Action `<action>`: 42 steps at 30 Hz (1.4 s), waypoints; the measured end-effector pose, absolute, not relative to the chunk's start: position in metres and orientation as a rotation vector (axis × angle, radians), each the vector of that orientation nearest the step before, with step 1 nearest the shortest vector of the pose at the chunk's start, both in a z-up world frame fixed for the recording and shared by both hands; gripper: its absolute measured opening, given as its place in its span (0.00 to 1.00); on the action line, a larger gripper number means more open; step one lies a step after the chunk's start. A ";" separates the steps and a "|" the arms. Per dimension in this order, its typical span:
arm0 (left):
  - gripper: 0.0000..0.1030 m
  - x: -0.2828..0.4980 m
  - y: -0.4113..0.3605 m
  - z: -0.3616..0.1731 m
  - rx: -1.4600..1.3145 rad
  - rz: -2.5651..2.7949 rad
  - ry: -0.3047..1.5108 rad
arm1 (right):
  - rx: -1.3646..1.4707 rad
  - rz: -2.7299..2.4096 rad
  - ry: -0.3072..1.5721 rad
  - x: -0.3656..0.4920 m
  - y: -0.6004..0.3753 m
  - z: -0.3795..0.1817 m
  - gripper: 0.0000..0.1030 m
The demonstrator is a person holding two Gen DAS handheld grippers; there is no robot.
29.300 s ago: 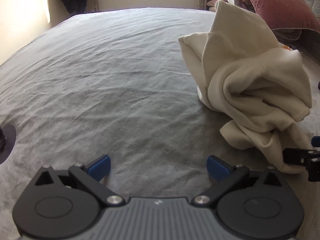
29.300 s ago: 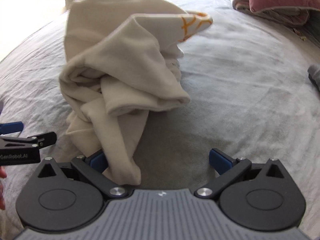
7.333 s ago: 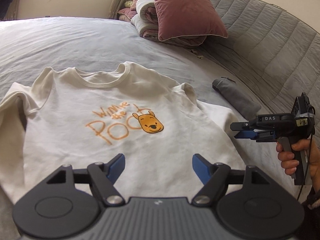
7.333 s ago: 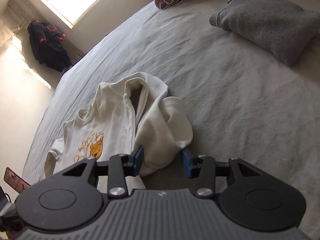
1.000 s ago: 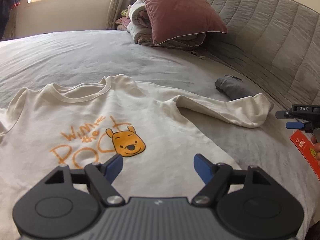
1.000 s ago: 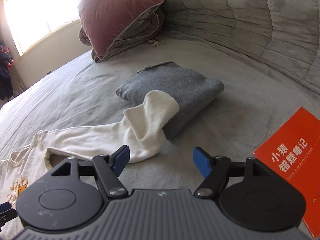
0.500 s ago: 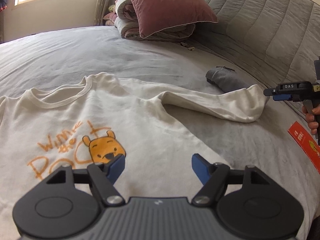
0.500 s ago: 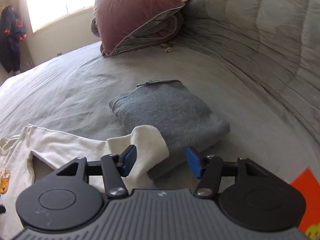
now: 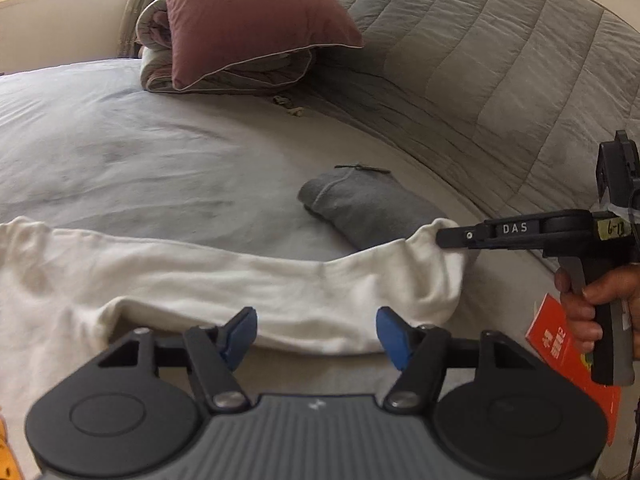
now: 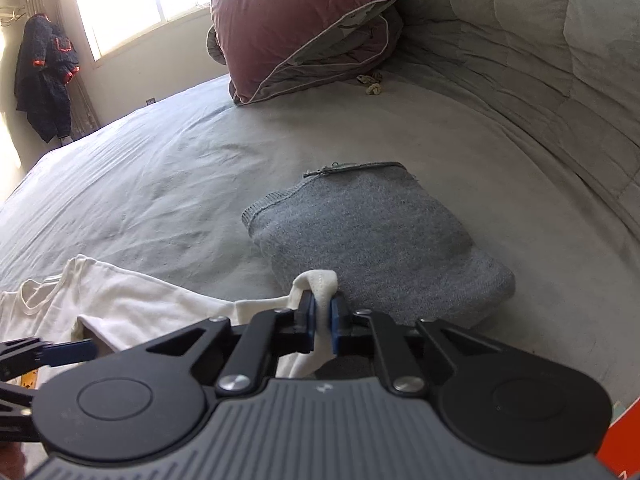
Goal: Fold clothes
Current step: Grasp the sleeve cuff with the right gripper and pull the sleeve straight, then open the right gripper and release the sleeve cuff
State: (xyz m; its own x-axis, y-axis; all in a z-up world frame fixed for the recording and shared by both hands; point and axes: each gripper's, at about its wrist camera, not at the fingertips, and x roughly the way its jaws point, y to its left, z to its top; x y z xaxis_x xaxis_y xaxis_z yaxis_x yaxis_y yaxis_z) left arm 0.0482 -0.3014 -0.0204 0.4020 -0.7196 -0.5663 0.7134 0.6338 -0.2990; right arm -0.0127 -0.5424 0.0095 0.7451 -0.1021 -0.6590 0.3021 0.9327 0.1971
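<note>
Cream shirt (image 9: 120,280) lies spread on the grey bed (image 9: 120,140), its sleeve cuff (image 10: 318,282) pinched in the right gripper (image 10: 322,318) just beside a folded grey garment (image 10: 372,232) — the left gripper (image 9: 316,334), jaws apart and just narrowing, hovers over the sleeve.

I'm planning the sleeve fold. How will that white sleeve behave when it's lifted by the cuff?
Probably floppy: the white sleeve already sags and wrinkles between the shirt body and the right gripper, shut on its cuff. It looks light, since a small pinch bunches it easily. It may drag across the folded grey garment it lies against. The left gripper is open beside it.
</note>
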 end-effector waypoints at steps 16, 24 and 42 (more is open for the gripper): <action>0.56 0.023 -0.408 0.002 0.046 -1.029 0.602 | 0.225 -0.215 0.753 -0.002 -0.536 0.054 0.08; 0.58 0.034 -0.389 -0.011 0.075 -0.987 0.652 | 0.218 -0.271 0.767 0.001 -0.559 0.028 0.15; 0.57 0.041 -0.312 -0.038 0.008 -0.869 0.772 | 0.290 -0.266 0.698 -0.011 -0.546 0.037 0.40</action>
State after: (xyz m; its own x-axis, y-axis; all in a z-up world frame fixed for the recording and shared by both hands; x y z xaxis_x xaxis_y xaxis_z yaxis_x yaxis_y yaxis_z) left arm 0.0409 -0.3117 -0.0377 0.3972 -0.6835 -0.6124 0.6889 0.6630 -0.2931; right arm -0.0109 -0.5461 0.0368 0.7356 -0.1424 -0.6623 0.3345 0.9265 0.1724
